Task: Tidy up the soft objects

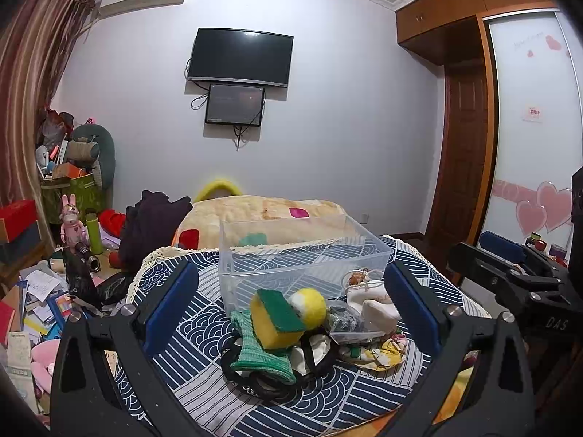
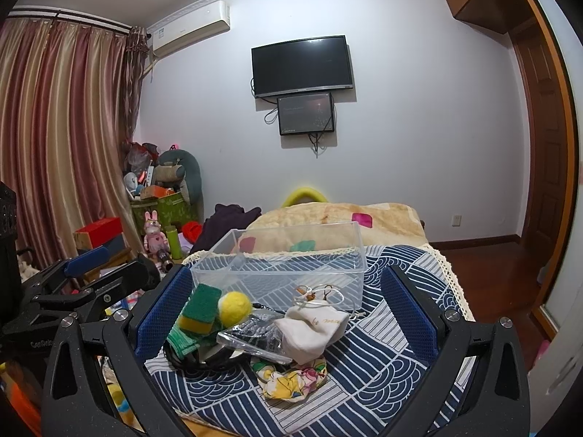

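Note:
A pile of soft things lies on the blue patterned cloth [image 1: 204, 375] before an empty clear plastic box [image 1: 302, 251]: a yellow-green sponge [image 1: 278, 318], a yellow ball [image 1: 312, 307], a green knit cloth [image 1: 255, 349], a white pouch [image 1: 375, 307] and a floral fabric piece [image 1: 382, 353]. My left gripper [image 1: 291, 307] is open, its blue pads either side of the pile, holding nothing. My right gripper [image 2: 288, 315] is open around the same pile: sponge [image 2: 200, 309], ball [image 2: 235, 307], pouch [image 2: 313, 331], floral piece [image 2: 291, 378], box [image 2: 288, 266].
A clear bag with dark contents [image 2: 255, 338] and black straps [image 1: 262, 382] lie in the pile. A beige blanket [image 1: 262, 215] lies behind the box. Clutter, papers and a pink rabbit toy [image 1: 71, 222] fill the floor at left. A wardrobe [image 1: 470, 138] stands at right.

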`<state>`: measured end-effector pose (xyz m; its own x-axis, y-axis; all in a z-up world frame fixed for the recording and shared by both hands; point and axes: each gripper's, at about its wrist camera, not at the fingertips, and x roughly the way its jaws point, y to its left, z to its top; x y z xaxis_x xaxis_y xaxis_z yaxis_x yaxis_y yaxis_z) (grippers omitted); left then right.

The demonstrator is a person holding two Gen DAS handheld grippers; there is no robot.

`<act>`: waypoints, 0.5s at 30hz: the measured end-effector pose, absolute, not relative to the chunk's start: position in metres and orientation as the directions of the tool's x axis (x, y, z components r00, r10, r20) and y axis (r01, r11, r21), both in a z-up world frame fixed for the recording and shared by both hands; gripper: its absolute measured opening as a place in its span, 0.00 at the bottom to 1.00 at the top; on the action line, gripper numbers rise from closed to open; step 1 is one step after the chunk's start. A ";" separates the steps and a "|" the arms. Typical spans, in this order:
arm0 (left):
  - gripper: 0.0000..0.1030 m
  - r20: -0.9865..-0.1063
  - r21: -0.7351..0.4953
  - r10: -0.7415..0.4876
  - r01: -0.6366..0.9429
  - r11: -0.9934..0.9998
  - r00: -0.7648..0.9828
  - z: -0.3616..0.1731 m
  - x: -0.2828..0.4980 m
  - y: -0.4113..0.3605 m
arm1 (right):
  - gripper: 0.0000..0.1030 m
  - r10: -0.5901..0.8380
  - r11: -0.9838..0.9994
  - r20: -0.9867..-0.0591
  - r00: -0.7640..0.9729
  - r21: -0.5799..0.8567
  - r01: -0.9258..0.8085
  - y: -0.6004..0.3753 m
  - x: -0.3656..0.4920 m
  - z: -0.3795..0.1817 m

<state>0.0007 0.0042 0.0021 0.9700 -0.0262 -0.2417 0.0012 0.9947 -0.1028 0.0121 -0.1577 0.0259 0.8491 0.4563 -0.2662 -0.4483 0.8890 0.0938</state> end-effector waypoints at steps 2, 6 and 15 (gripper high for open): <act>1.00 -0.243 -0.106 -0.027 0.002 0.994 0.970 0.001 0.001 0.004 | 1.00 0.456 0.889 -0.267 0.849 0.093 -0.448 -0.157 0.012 0.026; 1.00 -0.244 -0.109 -0.030 0.003 0.994 0.969 0.000 0.002 0.005 | 1.00 0.453 0.891 -0.267 0.851 0.090 -0.446 -0.157 0.012 0.026; 1.00 -0.252 -0.124 -0.050 0.019 0.992 0.967 -0.007 0.007 0.006 | 1.00 0.446 0.893 -0.274 0.852 0.070 -0.445 -0.153 0.014 0.022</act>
